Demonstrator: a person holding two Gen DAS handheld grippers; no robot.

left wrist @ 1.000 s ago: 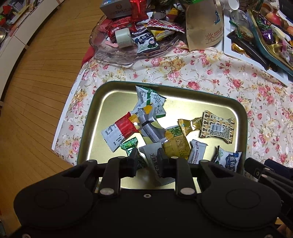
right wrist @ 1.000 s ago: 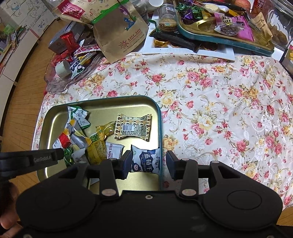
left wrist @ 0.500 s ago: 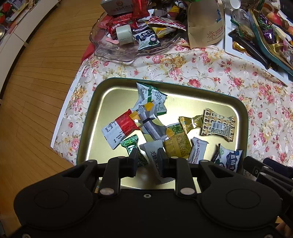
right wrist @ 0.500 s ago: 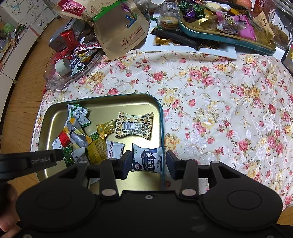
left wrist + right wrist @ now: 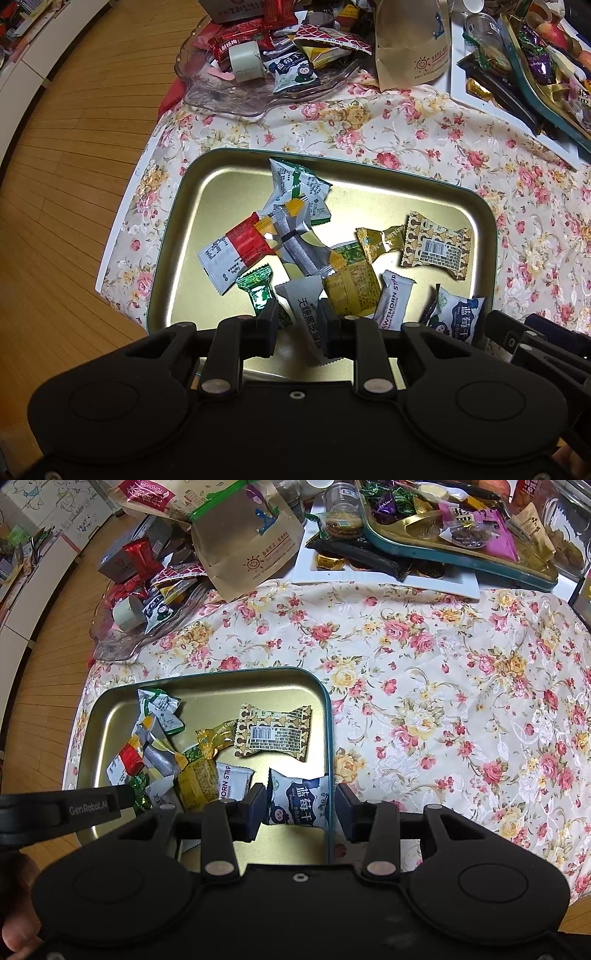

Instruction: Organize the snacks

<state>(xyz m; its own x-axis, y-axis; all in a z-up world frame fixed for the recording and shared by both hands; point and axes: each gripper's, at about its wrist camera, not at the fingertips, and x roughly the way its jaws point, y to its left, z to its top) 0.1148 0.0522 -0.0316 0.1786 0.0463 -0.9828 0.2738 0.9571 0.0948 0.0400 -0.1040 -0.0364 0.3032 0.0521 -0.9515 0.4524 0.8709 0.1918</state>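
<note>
A gold tray with a green rim sits on a flowery cloth, and it has a heap of wrapped snacks in it. The left gripper points down over the near side of the tray. A white packet lies right under the gap between its fingers, but the fingers have a gap on both sides of it and do not squeeze it, so this claw is open. Just beside the white packet are a green candy on one side and a yellow packet on the other. The right gripper hangs over the tray's right edge. A blue packet with a cartoon face sits between its fingers, leaning against the tray wall. The left finger is very near the packet and the right finger is outside the rim, so this claw is open too and is not holding the packet. Further in the tray lie a brown patterned packet with a bar code, a gold candy and a red and white packet. At the back of the table there is a clear dish full of more snacks, a paper bag and another tray with sweets.
</note>
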